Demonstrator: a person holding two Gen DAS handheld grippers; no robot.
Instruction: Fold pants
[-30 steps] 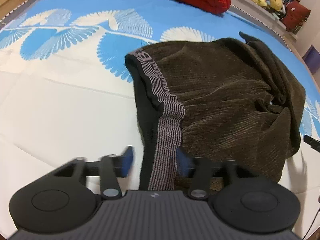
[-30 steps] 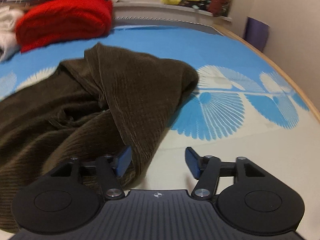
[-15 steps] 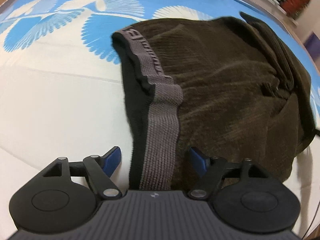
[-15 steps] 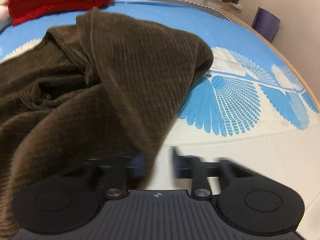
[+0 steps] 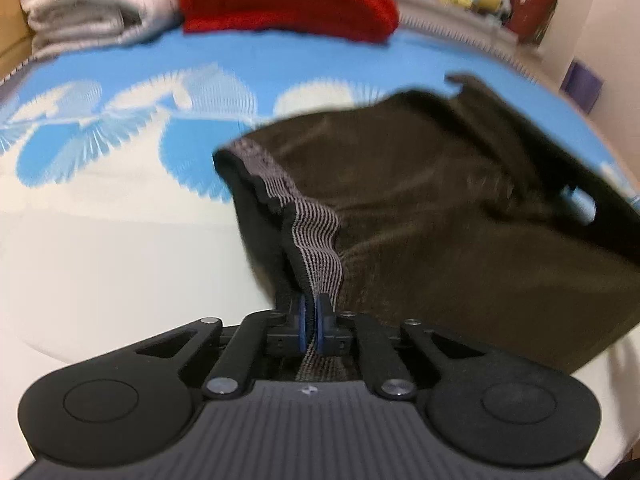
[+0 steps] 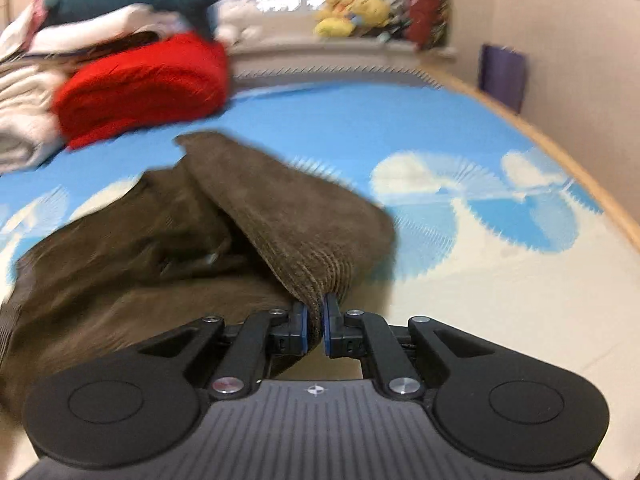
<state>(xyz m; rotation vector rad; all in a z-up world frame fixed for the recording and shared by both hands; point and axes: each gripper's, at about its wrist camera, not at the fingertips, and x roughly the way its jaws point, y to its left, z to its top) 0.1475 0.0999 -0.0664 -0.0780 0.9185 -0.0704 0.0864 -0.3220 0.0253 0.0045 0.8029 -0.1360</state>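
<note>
the left gripper [image 5: 311,322] is seen at lower centre of its frame, its blue-padded fingers [image 5: 301,326] pressed nearly together, with a striped waistband pinched between them. the right gripper [image 6: 315,326] is likewise placed at lower centre, its jaws clamped on a fold of brown cloth.

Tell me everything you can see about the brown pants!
The pants are dark brown, ribbed like corduroy, with a grey striped waistband. They lie crumpled on the blue and white bedspread. The left tool pinches the waistband; the right tool pinches a folded brown edge.
</note>
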